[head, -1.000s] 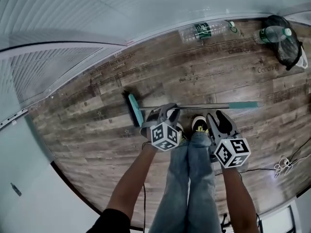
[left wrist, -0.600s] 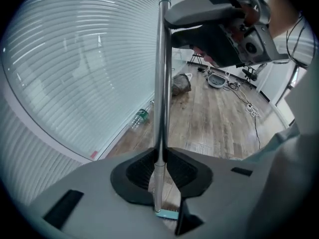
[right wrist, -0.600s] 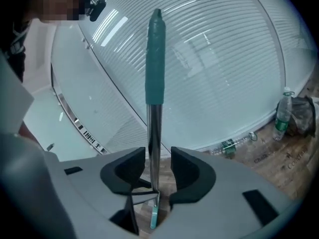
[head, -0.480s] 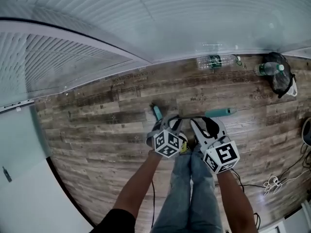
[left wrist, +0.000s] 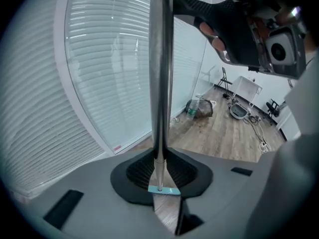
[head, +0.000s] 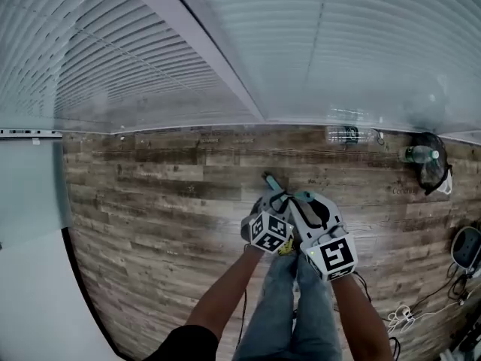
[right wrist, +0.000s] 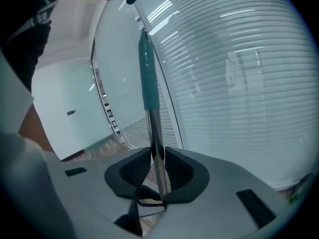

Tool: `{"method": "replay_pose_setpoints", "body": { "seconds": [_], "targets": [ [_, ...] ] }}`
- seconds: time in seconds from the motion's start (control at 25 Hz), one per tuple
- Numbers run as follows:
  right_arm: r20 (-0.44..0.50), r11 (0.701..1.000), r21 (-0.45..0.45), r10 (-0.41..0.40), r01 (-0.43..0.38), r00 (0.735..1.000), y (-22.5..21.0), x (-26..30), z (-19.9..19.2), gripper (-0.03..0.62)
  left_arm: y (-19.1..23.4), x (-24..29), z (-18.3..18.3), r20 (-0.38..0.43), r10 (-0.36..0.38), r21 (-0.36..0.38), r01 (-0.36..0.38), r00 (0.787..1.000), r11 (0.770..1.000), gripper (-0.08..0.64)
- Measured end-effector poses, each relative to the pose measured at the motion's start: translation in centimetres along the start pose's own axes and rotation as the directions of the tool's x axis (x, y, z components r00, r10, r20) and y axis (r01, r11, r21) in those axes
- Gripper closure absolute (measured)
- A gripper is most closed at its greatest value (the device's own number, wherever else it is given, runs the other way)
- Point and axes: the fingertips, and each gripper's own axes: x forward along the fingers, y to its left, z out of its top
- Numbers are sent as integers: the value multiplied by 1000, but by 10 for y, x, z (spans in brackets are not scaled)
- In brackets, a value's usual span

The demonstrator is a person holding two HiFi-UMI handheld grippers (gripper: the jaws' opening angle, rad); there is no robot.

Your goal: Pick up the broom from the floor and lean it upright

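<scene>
The broom stands almost upright, its teal head (head: 268,179) low near the floor by the blinds. In the left gripper view its metal handle (left wrist: 159,83) runs up from the teal head (left wrist: 163,189), and my left gripper (left wrist: 160,171) is shut on it. My right gripper (right wrist: 157,171) sits higher on the handle (right wrist: 155,143), below the teal grip (right wrist: 148,78). Its jaws are closing, and the pads meet the handle on both sides. In the head view the left gripper (head: 274,199) and right gripper (head: 304,201) are close together above my legs.
A wall of white blinds (head: 225,51) runs behind the broom. A plastic bottle (head: 349,134) and a dark bag (head: 430,168) lie by the wall at the right. Cables (head: 406,314) and a round device (head: 466,247) are on the wood floor at the right.
The broom went from lying flat on the floor to nearly upright. Both grippers rose with it and drew together. The right gripper, open beside the handle before, closed on it.
</scene>
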Motion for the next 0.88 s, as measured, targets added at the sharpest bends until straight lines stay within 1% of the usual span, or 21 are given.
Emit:
{"method": "replay_pose_setpoints", "body": {
  "seconds": [0.12, 0.24, 0.32, 0.4, 0.44, 0.52, 0.64, 0.76, 0.88],
  "targets": [
    [21, 996, -93, 16, -14, 1000, 15, 16, 26, 502, 17, -13, 15, 40, 36, -77, -33, 999, 997, 469],
    [28, 991, -127, 47, -43, 998, 17, 34, 48, 503, 39, -22, 28, 73, 84, -180, -70, 994, 981, 469],
    [25, 986, -151, 70, -66, 997, 8, 49, 59, 505, 56, -22, 36, 90, 122, -270, -94, 988, 958, 469],
    [21, 983, -157, 96, -92, 995, -6, 66, 66, 505, 74, -17, 43, 100, 160, -358, -115, 982, 927, 469],
    [14, 982, -154, 109, -105, 994, -14, 75, 67, 505, 83, -13, 45, 100, 176, -381, -126, 979, 916, 469],
    [-9, 979, -156, 134, -134, 991, -27, 93, 67, 505, 98, -2, 45, 92, 197, -405, -144, 976, 903, 469],
    [-56, 966, -174, 187, -194, 981, -40, 119, 61, 505, 118, 16, 42, 81, 232, -455, -172, 969, 874, 469],
    [-99, 945, -208, 236, -252, 967, -50, 142, 56, 505, 132, 35, 41, 52, 248, -495, -191, 967, 848, 469],
    [-135, 915, -247, 293, -319, 946, -51, 159, 52, 503, 144, 48, 41, 49, 269, -535, -202, 962, 820, 469]
  ]
}}
